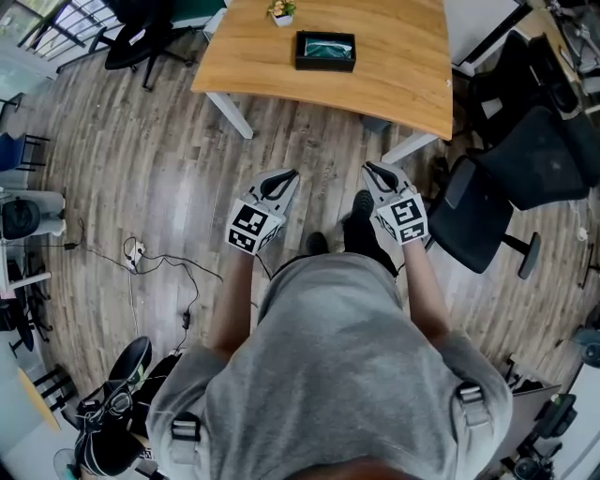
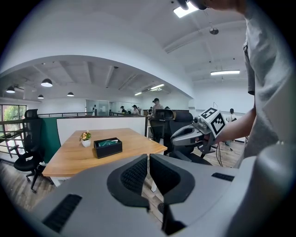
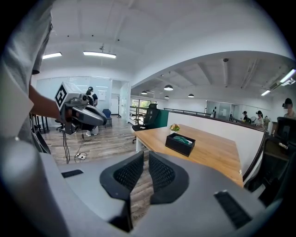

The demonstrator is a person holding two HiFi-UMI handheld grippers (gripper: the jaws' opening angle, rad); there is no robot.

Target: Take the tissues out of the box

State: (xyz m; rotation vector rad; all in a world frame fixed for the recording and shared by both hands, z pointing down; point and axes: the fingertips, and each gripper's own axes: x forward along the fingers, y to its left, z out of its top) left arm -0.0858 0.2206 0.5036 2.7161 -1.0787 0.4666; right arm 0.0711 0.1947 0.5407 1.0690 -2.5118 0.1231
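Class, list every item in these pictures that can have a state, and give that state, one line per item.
left gripper: shut, nothing between its jaws.
right gripper: jaws slightly apart, nothing between them.
box: open at the top, standing on the table.
tissues: inside the box, not yet taken out.
potted plant: upright.

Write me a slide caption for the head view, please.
Person faces the wooden table, left claw and right claw empty, black tissue box untouched.

A wooden desk is standing on a grey plank floor; black chairs are sitting beside it, and ceiling lamps are glowing.
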